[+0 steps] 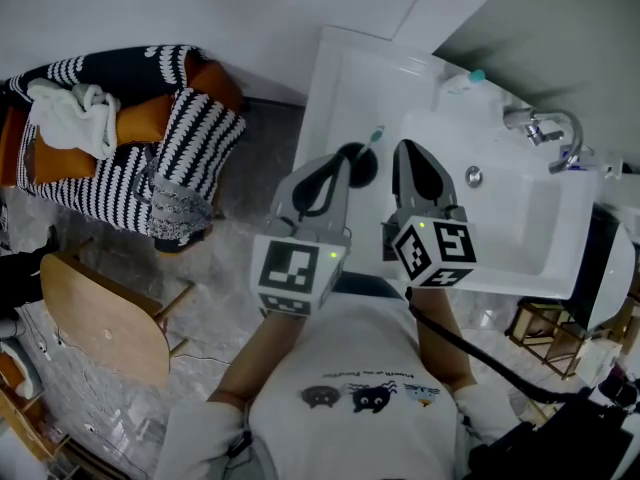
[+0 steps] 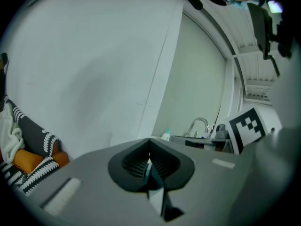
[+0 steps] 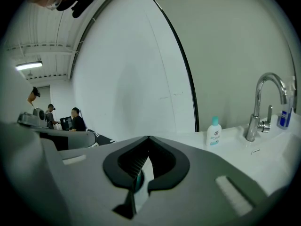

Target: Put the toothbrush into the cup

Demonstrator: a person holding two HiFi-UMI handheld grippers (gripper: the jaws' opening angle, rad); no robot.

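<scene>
Both jaw pairs closed, seemingly empty. Left gripper (image 1: 340, 155) and right gripper (image 1: 404, 150) flank a dark round cup (image 1: 360, 168) apparently holding the teal-tipped toothbrush (image 1: 376, 134). 1 nudge could topple it.

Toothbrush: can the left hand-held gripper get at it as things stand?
Probably yes: the toothbrush is just beyond the left hand-held gripper, with nothing between them, though its jaws are together.

Soft even light, dark fisheye-warped edges
</scene>
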